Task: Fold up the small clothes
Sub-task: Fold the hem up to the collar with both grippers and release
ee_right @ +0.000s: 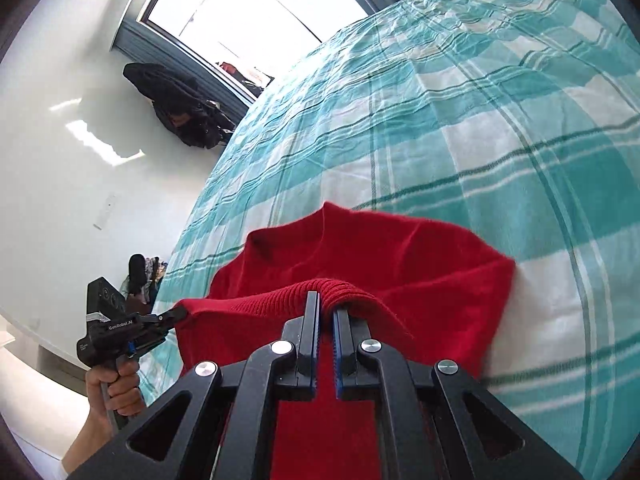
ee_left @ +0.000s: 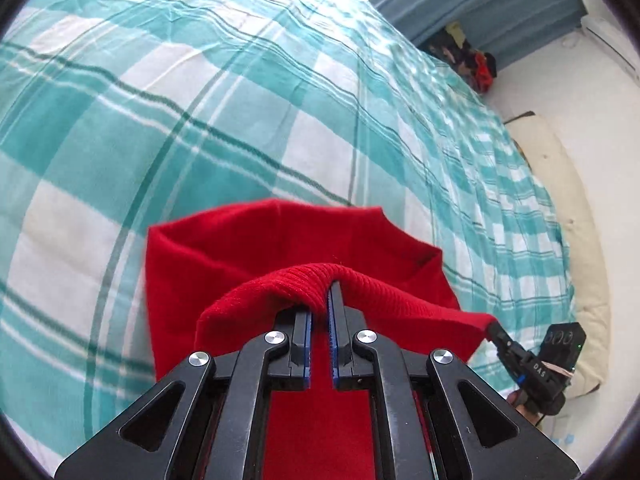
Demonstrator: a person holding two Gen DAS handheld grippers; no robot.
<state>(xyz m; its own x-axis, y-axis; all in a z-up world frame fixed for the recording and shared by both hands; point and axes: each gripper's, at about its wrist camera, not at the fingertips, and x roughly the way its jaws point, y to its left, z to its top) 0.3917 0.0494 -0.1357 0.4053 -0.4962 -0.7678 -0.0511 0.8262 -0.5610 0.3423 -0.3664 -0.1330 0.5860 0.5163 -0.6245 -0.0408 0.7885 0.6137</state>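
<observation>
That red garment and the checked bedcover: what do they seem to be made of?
The red garment looks like a soft knit, perhaps wool or acrylic: matte, slightly fuzzy, with a ribbed band where both grippers pinch it. The bedcover looks like thin woven cotton: flat printed or woven checks and fine wrinkles.

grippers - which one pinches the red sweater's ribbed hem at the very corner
The right gripper: it bites the corner tip of the red sweater. The left gripper clamps mid-hem.

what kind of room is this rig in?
Most likely a bedroom: a bed with a teal plaid sheet, a window with blue curtains, and dark clothes heaped against the wall.
</observation>
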